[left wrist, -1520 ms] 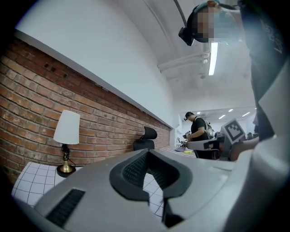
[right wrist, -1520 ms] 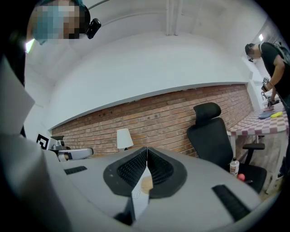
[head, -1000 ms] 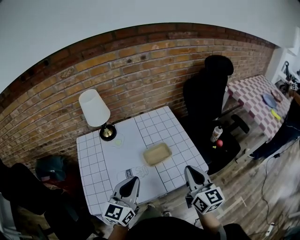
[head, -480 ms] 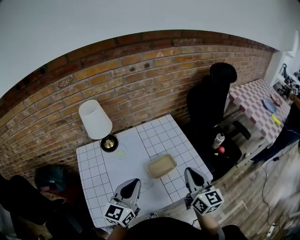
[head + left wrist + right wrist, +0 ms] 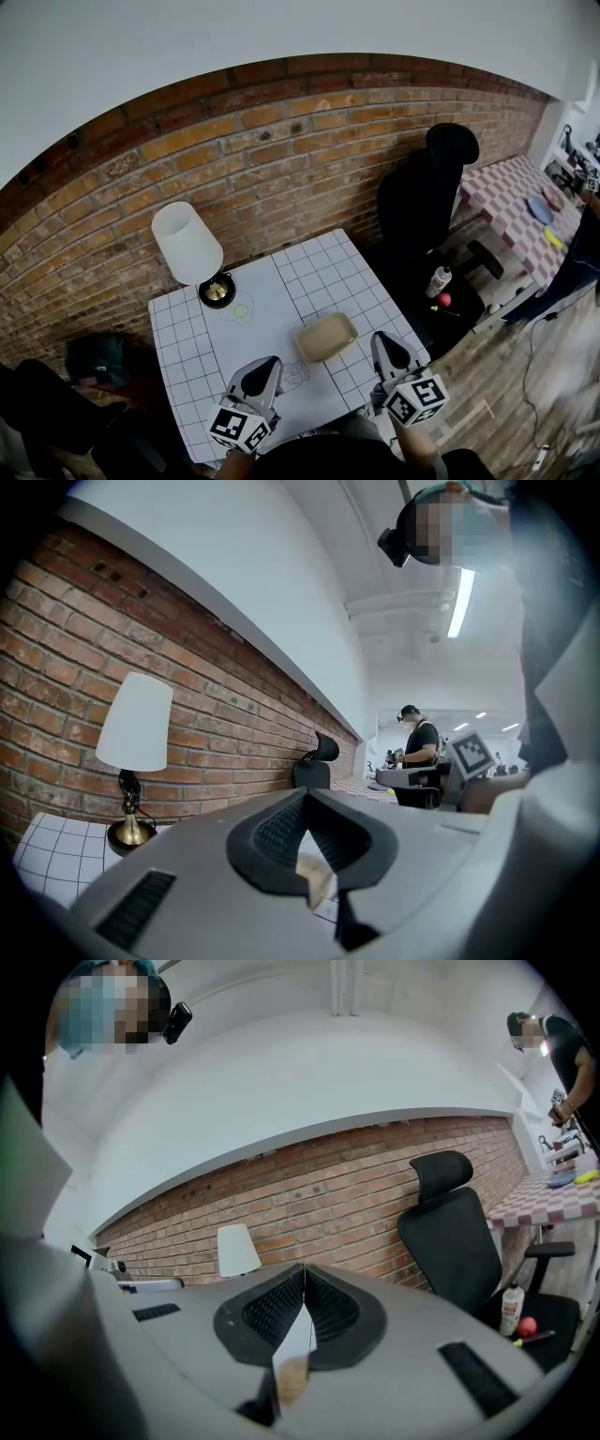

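Your left tongs (image 5: pixel 266 364) & right tongs (image 5: pixel 383 339) are both shut, empty, above the tan tray (image 5: pixel 327 337). Drop in shut and you'd prob. shove it across the tabletop (image 5: pixel 281 281).

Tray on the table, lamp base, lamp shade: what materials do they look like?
Tray: pale tan, matte, rounded corners; looks like wood or bamboo, though moulded fibre is possible.
Lamp base: gold with bright glints; looks like polished, brass-like metal.
Lamp shade: white, matte; probably fabric or paper, cannot tell which.
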`<control>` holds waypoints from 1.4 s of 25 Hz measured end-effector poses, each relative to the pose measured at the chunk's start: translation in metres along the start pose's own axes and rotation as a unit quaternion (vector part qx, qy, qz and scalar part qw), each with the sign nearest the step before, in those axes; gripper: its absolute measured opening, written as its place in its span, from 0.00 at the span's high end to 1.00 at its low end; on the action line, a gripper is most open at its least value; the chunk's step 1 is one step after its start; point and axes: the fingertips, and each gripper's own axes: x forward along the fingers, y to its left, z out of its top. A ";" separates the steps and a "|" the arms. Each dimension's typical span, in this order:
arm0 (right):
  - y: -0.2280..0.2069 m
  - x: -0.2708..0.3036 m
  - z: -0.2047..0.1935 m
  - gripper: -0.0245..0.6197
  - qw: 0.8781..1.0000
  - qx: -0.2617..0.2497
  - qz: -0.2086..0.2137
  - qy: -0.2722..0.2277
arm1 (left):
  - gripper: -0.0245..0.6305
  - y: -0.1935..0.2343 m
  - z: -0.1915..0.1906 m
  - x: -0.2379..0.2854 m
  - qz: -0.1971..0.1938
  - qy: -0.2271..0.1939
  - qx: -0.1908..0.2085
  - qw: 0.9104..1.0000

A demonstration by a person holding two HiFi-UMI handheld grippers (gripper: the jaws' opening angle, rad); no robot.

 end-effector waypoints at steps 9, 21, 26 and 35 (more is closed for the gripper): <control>-0.025 0.039 0.001 0.95 0.999 -0.005 0.044 0.023 | 0.95 0.014 -0.006 0.027 0.056 -0.002 -0.002 0.998; -0.054 0.082 -0.026 0.95 0.994 -0.006 0.099 0.055 | 0.95 0.025 -0.034 0.048 0.134 0.012 -0.022 0.991; -0.060 0.094 -0.051 0.95 0.990 -0.004 0.113 0.078 | 0.95 0.028 -0.050 0.054 0.144 0.019 -0.031 0.989; -0.071 0.106 -0.090 0.95 0.986 -0.001 0.118 0.121 | 0.95 0.040 -0.077 0.063 0.173 0.042 -0.036 0.983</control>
